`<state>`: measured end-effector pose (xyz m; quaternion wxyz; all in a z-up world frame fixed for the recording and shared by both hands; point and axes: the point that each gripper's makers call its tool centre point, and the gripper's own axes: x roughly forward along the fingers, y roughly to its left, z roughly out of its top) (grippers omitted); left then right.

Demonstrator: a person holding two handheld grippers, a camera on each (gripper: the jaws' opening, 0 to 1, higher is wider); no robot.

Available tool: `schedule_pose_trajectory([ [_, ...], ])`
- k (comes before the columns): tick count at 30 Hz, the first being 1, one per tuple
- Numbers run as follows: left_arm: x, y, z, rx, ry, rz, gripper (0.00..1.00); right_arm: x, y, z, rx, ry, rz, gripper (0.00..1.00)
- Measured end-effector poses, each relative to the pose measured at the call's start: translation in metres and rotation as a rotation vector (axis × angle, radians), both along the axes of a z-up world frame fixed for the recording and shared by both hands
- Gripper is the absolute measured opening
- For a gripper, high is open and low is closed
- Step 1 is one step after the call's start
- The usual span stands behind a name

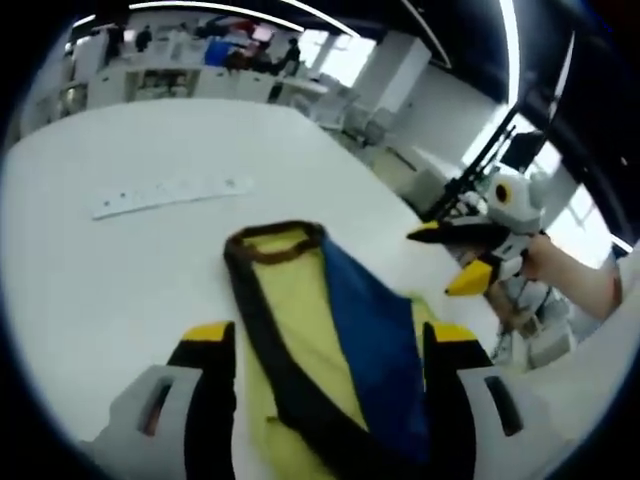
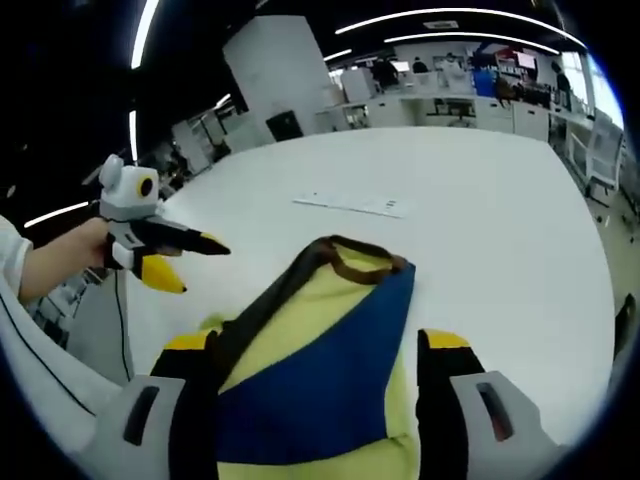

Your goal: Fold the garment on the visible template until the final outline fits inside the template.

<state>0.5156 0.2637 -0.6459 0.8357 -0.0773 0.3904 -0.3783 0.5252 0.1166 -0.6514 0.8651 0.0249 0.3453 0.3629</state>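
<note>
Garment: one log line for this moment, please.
garment: yellow/blue, dark-trimmed, bunched on white table | left tongs: open, astride it | right tongs: open, astride it | fold: unfinished

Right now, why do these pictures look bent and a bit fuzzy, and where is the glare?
Left gripper view: fisheye lens curves the white table; the garment near the lens is soft; windows behind the right gripper glare. Right gripper view: ceiling light strips bow into arcs; the left gripper looks fairly sharp, the background desks blurred.
</note>
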Motion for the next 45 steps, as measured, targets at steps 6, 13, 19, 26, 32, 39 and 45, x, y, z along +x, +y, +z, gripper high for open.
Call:
schedule_pose_trajectory([
  [6,-0.008,0.001,0.006,-0.008,-0.011,0.002,0.77,-0.009,0.0,0.003,0.002,-0.003,-0.004,0.85],
  [13,-0.021,-0.002,0.015,-0.026,-0.026,-0.007,0.82,-0.018,0.0,0.006,0.012,-0.002,-0.012,0.86],
  [19,-0.036,-0.001,0.016,-0.029,-0.024,-0.013,0.84,-0.031,0.001,0.009,0.018,0.0,-0.008,0.89],
  [26,-0.049,0.005,0.019,-0.025,-0.035,-0.009,0.87,-0.048,0.002,0.009,0.019,0.008,0.003,0.91],
  [32,-0.062,0.006,0.026,-0.033,-0.051,-0.007,0.9,-0.063,-0.001,0.011,0.027,0.014,-0.002,0.93],
  [39,-0.078,0.004,0.031,-0.046,-0.055,-0.012,0.95,-0.081,-0.006,0.008,0.017,0.024,0.0,0.94],
  [45,-0.087,0.004,0.034,-0.062,-0.058,-0.006,0.99,-0.09,-0.015,0.009,0.016,0.024,-0.019,0.95],
])
